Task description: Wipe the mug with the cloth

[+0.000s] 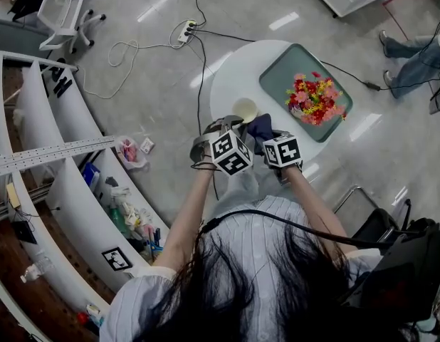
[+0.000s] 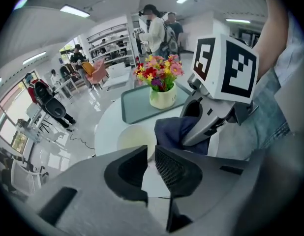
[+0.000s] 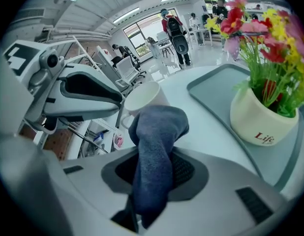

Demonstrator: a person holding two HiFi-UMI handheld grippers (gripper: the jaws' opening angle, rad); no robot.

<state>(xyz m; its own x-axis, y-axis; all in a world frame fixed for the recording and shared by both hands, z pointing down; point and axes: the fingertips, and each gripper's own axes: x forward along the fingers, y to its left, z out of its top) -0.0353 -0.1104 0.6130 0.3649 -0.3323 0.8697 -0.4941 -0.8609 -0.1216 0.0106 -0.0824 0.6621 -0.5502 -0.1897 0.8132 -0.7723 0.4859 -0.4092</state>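
- While the mug (image 1: 245, 109) stands upright and open-topped on the round white table (image 1: 231, 70), just off the near corner of the green tray (image 1: 277, 73), nothing grips it in any view.
- The dark blue cloth (image 3: 157, 141) is pinched in the right gripper (image 3: 154, 170). Its jaws are clamped on a fold, and the bunched free end reaches to the mug's side. Whether it touches the mug, I cannot tell.
- The left gripper (image 2: 149, 162) hangs close over the mug's other side with its jaws drawn together to a thin slit. I see nothing held between them.
- Judgement: the wipe is about to start or barely under way.
- Risk: an unbraced mug is light. A sideways push from the cloth could slide it across the smooth tabletop or tip it over.
- Risk: with its jaws closed, the left gripper can only nudge the mug, not steady it. A careless touch on the rim could knock it over.
- Risk: the cloth is held by a narrow fold. Dragging it hard round the mug could pull it out of the grip.
- Risk: the flower pot (image 3: 260, 119) stands near on the tray, so a wide sweep of the right gripper could bump it.
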